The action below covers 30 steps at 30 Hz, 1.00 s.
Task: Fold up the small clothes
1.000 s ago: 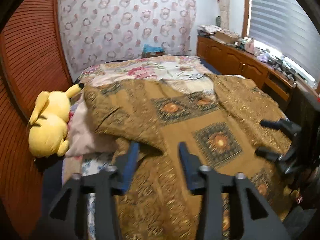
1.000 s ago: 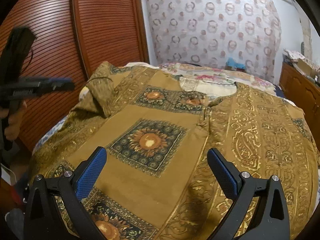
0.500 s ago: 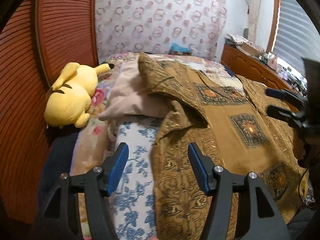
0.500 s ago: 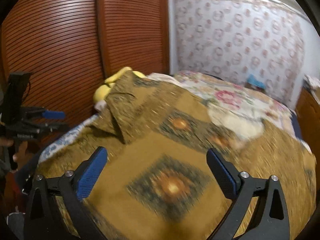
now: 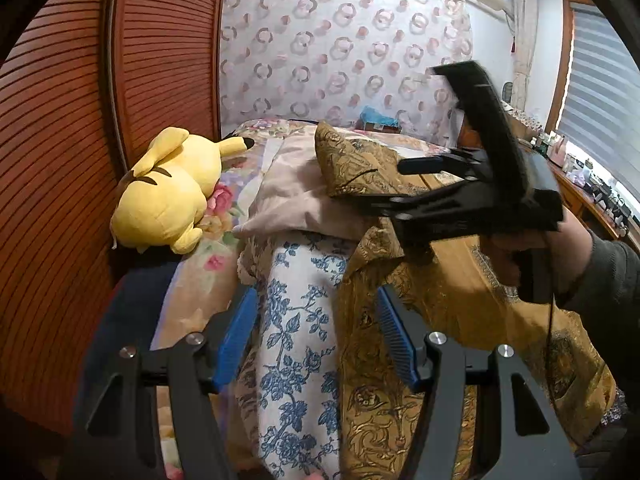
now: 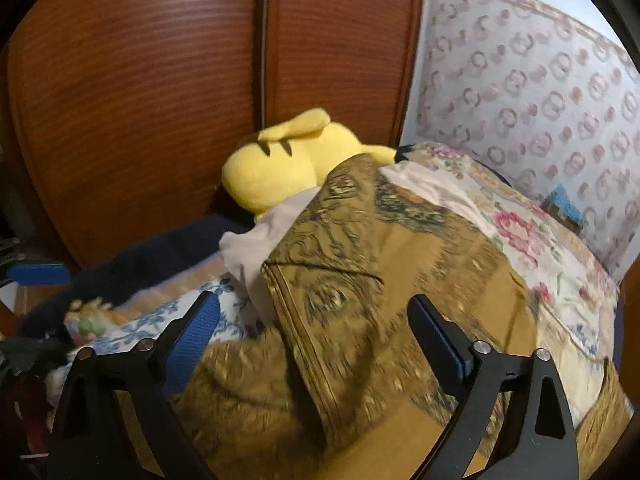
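Observation:
A brown and gold patterned shirt (image 5: 452,308) lies spread on the bed, its left sleeve (image 5: 356,164) folded over a beige pillow (image 5: 296,200). My left gripper (image 5: 316,336) is open and empty, low over the shirt's left edge and the blue floral sheet (image 5: 296,320). My right gripper (image 6: 316,332) is open and empty, hovering above the sleeve (image 6: 340,256). In the left wrist view the right gripper (image 5: 432,184) reaches across over the sleeve, held by a hand (image 5: 540,248).
A yellow plush toy (image 5: 168,192) lies at the bed's left side against wooden louvred doors (image 5: 80,120). A patterned curtain (image 5: 340,52) hangs behind the bed. A wooden counter with clutter (image 5: 592,184) runs along the right under the window blinds.
Both grippers have swung left toward the shirt's left sleeve. The right gripper has moved in over the sleeve and now fills the right of the left wrist view. Both stay open.

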Available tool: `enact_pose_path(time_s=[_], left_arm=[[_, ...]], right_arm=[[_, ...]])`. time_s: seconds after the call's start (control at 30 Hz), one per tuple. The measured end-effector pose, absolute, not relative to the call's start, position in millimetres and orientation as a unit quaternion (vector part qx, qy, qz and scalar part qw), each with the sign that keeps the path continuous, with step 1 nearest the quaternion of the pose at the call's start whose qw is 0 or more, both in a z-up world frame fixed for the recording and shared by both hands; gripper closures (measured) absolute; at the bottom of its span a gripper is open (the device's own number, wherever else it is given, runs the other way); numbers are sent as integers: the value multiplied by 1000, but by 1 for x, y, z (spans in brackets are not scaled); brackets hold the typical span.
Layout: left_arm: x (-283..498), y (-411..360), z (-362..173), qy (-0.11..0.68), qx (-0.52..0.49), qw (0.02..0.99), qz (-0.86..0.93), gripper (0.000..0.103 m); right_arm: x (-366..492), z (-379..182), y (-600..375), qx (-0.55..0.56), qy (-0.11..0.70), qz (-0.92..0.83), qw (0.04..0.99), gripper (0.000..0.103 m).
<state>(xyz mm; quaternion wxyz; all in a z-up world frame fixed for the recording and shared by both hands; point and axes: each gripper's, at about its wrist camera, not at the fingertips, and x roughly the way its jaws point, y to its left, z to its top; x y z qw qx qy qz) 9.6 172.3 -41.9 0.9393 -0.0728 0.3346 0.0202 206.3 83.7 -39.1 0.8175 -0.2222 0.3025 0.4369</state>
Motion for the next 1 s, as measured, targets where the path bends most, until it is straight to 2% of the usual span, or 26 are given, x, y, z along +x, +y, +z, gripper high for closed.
enact_pose_path(time_s=[0.07,0.13,0.23,0.27,0.47,0.5,0.53,0.57,0.87,1.0], left_arm=[[10,173,-44,336,-72,939,21,42],[10,173,-45,336,-73,939,20,42],[9,172,-47,336,-73,939,18,42],[9,171,-48,337,-73,939,18,42],[12,161,-48,335,-72,940,7,42],[14,158,-48,335,-70,939,5,42],[16,155,-48,336,-69,939,4,42],[18,152,-48,336,-68,940,2,42],[38,127,-48,336,-58,940,-21,42],[53,108,-46,339,-45,939,-33,42]], right_arm=[[213,-44,92,-234,307,430,816,22],[221,-44,92,-227,316,435,812,64],[226,-33,79,-192,309,449,816,92],[228,-26,70,-174,301,455,820,94],[251,5,12,-84,299,389,868,93],[256,5,3,-77,305,375,872,83],[259,5,-3,-78,307,365,875,61],[263,4,-11,-83,310,351,880,55],[267,-5,-53,-103,330,348,872,51],[259,-3,-84,-106,329,343,874,45]])
